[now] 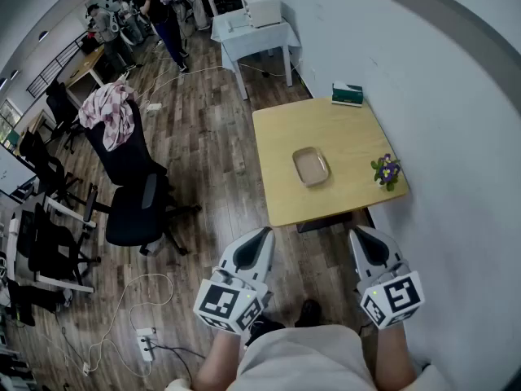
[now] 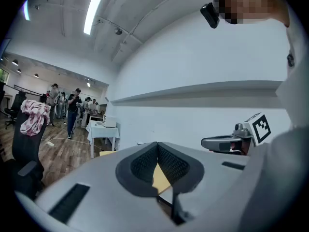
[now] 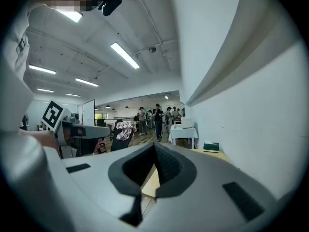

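Both grippers hang in the air in front of a small wooden table and touch nothing. My left gripper is shut and holds nothing; its closed tips point toward the table's near edge. My right gripper is also shut and holds nothing, tips together. On the table lie a shallow beige tray, a small pot of purple flowers at the right edge, and a green box at the far corner. Each gripper view shows the other gripper beside it.
A white wall runs along the table's right side. Black office chairs stand to the left, one draped with a pink cloth. A white-covered table and several people are farther back. A power strip and cables lie on the wooden floor.
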`<state>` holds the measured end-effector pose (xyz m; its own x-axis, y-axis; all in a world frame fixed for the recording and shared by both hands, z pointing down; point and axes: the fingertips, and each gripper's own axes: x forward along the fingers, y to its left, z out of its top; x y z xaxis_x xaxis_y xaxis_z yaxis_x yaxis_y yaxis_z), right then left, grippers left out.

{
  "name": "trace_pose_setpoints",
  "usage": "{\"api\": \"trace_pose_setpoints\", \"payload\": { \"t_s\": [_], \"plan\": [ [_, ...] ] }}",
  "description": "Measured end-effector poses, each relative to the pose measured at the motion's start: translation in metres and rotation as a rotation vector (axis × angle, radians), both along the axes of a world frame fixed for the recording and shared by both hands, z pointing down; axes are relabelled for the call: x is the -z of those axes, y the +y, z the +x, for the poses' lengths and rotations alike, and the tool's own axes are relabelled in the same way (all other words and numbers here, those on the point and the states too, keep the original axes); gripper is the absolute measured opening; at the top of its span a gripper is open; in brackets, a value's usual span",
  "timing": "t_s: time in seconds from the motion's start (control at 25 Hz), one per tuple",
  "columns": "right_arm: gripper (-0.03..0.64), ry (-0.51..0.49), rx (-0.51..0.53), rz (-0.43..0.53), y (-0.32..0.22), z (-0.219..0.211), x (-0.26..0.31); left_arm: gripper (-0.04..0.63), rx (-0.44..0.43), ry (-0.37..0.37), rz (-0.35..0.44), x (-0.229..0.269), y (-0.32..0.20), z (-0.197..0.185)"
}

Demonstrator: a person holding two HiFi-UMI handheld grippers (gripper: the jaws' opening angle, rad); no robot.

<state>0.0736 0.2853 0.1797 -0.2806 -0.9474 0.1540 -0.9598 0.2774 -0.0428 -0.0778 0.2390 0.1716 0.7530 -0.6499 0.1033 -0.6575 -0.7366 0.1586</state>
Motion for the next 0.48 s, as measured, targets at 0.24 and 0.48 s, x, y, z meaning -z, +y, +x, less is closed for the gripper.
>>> {"api": "trace_pose_setpoints", "payload": {
  "t_s": [0.24, 0.48],
  "plan": [
    [0.003, 0.009, 0.020, 0.006, 0.005, -0.004, 0.004, 0.005, 0.007, -0.006, -0.002, -0.001, 0.010, 0.001],
    [0.003, 0.022, 0.040, 0.012, 0.011, -0.006, 0.005, 0.005, 0.014, -0.010, -0.009, -0.004, 0.017, 0.002]
  ]
}}
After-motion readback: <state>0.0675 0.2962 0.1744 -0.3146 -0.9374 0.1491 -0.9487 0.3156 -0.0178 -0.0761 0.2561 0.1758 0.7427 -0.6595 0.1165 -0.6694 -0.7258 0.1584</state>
